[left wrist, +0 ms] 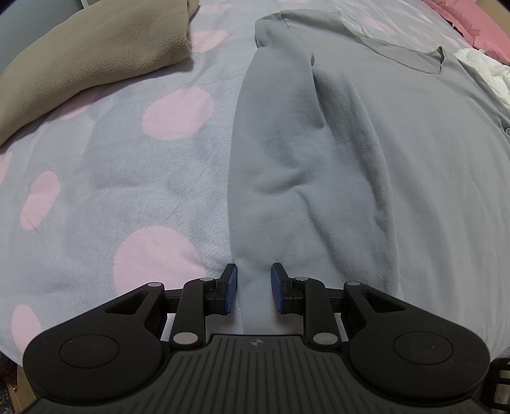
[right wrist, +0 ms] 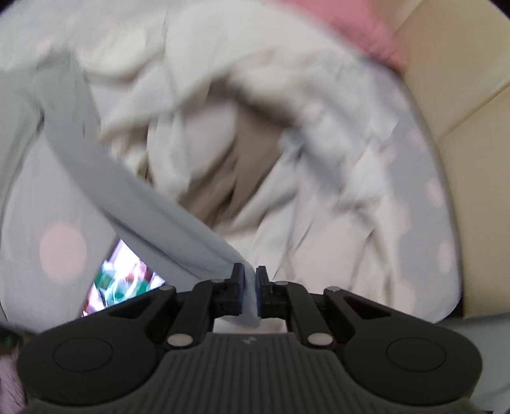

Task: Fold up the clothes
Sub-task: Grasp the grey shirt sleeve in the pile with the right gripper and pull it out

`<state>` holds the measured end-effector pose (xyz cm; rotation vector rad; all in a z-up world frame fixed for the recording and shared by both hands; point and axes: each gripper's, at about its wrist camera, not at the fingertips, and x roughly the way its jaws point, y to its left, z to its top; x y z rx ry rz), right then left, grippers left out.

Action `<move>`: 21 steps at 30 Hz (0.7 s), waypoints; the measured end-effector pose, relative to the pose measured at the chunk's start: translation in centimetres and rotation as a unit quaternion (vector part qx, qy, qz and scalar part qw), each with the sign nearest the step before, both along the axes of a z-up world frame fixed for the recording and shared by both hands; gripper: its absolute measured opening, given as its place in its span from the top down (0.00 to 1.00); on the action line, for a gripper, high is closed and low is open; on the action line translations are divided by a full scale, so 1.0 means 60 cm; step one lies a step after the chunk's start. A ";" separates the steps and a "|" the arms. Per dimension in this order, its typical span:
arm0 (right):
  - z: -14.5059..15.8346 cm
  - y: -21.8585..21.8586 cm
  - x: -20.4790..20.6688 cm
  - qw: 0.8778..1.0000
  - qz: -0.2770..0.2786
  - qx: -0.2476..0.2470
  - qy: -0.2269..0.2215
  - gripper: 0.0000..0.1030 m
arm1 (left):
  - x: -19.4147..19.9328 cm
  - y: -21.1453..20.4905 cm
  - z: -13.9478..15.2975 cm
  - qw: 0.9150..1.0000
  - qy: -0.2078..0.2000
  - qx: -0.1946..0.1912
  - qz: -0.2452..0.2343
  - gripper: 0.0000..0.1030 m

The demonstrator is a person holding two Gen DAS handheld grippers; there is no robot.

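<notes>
A light grey-blue long-sleeved top (left wrist: 366, 165) lies flat on the polka-dot bedspread (left wrist: 134, 178), its left sleeve folded in over the body. My left gripper (left wrist: 254, 280) is open, its blue pads (left wrist: 232, 288) either side of the sleeve's cuff end, low over the cloth. In the blurred right wrist view my right gripper (right wrist: 250, 283) is shut on a strip of the same grey-blue top (right wrist: 153, 207), which stretches up and to the left from the jaws.
A beige fleece blanket (left wrist: 89, 57) lies at the back left of the bed. Pink bedding (left wrist: 471, 28) and a white garment (left wrist: 484, 70) sit at the far right. A crumpled white and beige pile (right wrist: 223, 133) and a cream wall panel (right wrist: 462, 95) show beyond my right gripper.
</notes>
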<state>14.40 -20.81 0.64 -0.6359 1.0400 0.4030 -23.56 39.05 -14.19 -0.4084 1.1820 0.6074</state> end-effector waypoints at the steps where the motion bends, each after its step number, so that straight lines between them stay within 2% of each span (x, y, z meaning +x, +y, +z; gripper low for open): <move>1: 0.019 0.000 -0.004 1.000 0.005 0.004 -0.017 0.92 | 0.000 -0.001 0.000 1.000 -0.001 0.000 0.000 0.80; 2: 0.037 -0.001 -0.008 0.999 0.009 0.007 -0.034 0.92 | -0.001 -0.001 0.000 1.000 -0.002 0.000 0.000 0.80; 4: 0.049 0.002 -0.020 0.999 0.035 -0.010 -0.036 0.92 | -0.002 -0.002 -0.001 1.000 -0.003 -0.001 0.000 0.80; 8: -0.023 -0.003 -0.055 0.996 0.085 -0.038 0.015 0.92 | -0.002 -0.002 0.000 1.000 -0.002 -0.001 -0.001 0.80; 12: -0.092 -0.014 -0.088 0.991 0.108 -0.041 0.071 0.92 | 0.000 -0.001 0.000 1.000 0.000 -0.001 -0.002 0.80; 18: -0.123 -0.012 -0.139 0.973 0.178 -0.011 0.147 0.92 | 0.004 -0.003 -0.001 1.000 0.006 0.003 -0.002 0.80; 21: -0.129 -0.004 -0.146 0.966 0.198 -0.004 0.166 0.91 | 0.007 -0.005 -0.001 1.000 0.011 0.006 -0.002 0.80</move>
